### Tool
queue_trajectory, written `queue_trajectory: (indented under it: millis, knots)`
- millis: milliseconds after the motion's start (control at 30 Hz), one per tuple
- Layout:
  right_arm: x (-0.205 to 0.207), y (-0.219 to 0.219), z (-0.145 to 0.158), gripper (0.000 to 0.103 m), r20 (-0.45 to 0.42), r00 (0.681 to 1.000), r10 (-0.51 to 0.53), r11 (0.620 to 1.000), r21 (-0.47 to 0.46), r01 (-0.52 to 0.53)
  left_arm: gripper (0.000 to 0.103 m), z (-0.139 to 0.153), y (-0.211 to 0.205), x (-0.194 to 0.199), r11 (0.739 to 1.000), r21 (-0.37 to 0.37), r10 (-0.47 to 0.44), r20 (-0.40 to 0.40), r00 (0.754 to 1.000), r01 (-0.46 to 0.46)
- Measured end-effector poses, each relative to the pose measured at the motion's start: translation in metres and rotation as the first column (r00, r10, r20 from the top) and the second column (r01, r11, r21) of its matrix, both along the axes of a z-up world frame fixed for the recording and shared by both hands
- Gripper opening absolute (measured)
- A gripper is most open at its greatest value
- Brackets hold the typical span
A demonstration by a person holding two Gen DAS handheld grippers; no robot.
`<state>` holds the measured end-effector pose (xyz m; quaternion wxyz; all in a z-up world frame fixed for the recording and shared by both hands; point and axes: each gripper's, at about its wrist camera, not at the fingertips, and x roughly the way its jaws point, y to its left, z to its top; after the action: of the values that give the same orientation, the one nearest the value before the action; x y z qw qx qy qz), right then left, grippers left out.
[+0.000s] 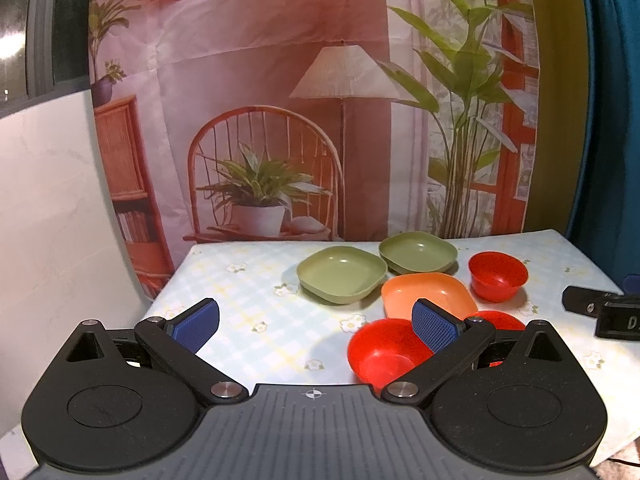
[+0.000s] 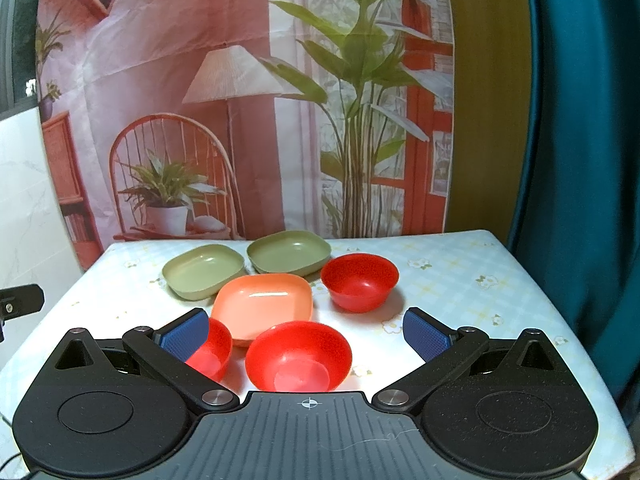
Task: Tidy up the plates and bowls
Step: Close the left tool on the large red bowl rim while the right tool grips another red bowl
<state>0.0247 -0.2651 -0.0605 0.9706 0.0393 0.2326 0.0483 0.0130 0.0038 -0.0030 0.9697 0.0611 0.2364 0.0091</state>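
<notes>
Right under my right gripper [image 2: 306, 334] sits a red bowl [image 2: 298, 356], with a second red bowl [image 2: 214, 350] peeking out behind its left pad, and both my jaws are spread wide, holding nothing. My left gripper [image 1: 316, 326] hangs over bare checked tablecloth [image 1: 248, 320], that second bowl just past its right pad. Further back on the table are an orange plate [image 2: 264, 298], two green plates [image 2: 204, 270] [image 2: 288, 256] side by side, and a third red bowl [image 2: 360, 280].
</notes>
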Motion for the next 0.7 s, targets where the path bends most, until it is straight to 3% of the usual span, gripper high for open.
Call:
queue_trajectory:
  millis: [233, 433, 567, 700]
  knots:
    - [0.031, -0.011, 0.003, 0.103, 0.033, 0.999, 0.009, 0.999, 0.047, -0.010, 0.103, -0.003, -0.003, 0.018, 0.998, 0.069, 0.002, 0.037, 0.999, -0.005]
    - [0.062, -0.008, 0.006, 0.103, 0.021, 1.000, 0.019, 0.999, 0.045, -0.020, 0.103, -0.010, 0.005, 0.044, 0.999, 0.033, 0.009, 0.017, 1.000, -0.009]
    - [0.083, -0.005, -0.003, 0.103, -0.013, 0.999, 0.050, 0.997, 0.064, -0.049, 0.103, -0.017, 0.008, 0.059, 0.999, 0.054, 0.007, 0.021, 1.000, -0.008]
    - [0.099, 0.001, -0.017, 0.103, -0.060, 0.996, 0.063, 0.995, 0.080, -0.058, 0.103, -0.024, 0.017, 0.074, 1.000, 0.027, -0.001, -0.003, 1.000, 0.001]
